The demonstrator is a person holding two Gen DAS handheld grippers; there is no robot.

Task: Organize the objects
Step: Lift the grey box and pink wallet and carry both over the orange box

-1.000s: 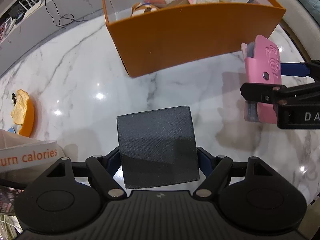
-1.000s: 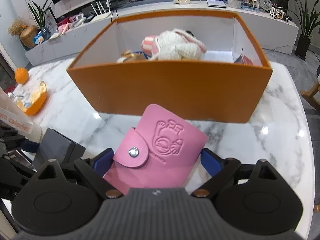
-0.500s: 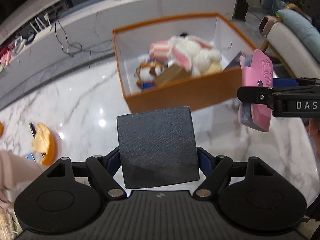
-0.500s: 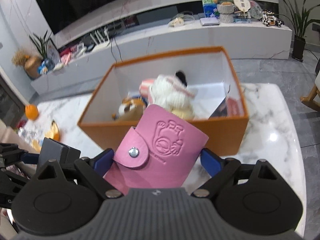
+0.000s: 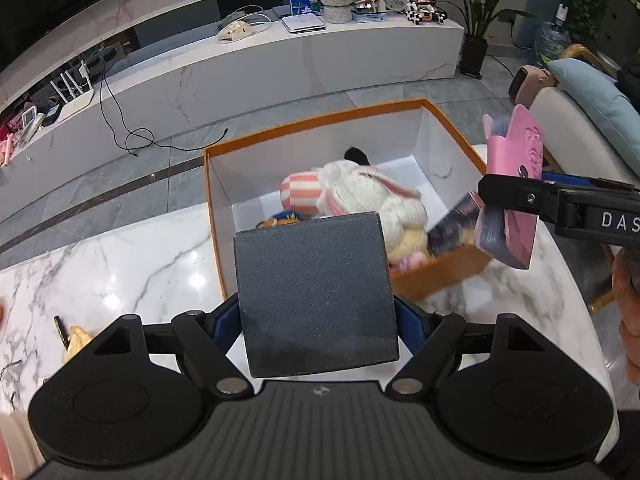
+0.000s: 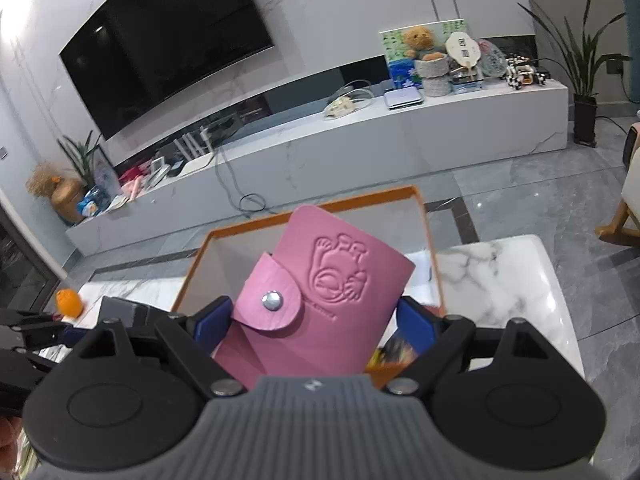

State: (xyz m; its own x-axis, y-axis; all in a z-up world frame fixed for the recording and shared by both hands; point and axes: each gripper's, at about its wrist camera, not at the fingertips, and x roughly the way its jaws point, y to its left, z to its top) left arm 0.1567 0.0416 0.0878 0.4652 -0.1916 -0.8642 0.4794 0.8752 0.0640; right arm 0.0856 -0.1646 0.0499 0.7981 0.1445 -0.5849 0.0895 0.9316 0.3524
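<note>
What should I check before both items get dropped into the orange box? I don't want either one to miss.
1. Left gripper grips the dark grey box: ok, pads on both its sides.
2. Right gripper holds the pink card wallet: ok, with its jaws closing on it.
3. Orange box open on top: ok.
4. Free floor inside: ok, white bottom shows behind the plush rabbit.
5. Grey box above the opening: cannot tell, it overlaps the near wall.
6. Wallet above the opening: cannot tell; in the left view it sits by the right wall.
</note>
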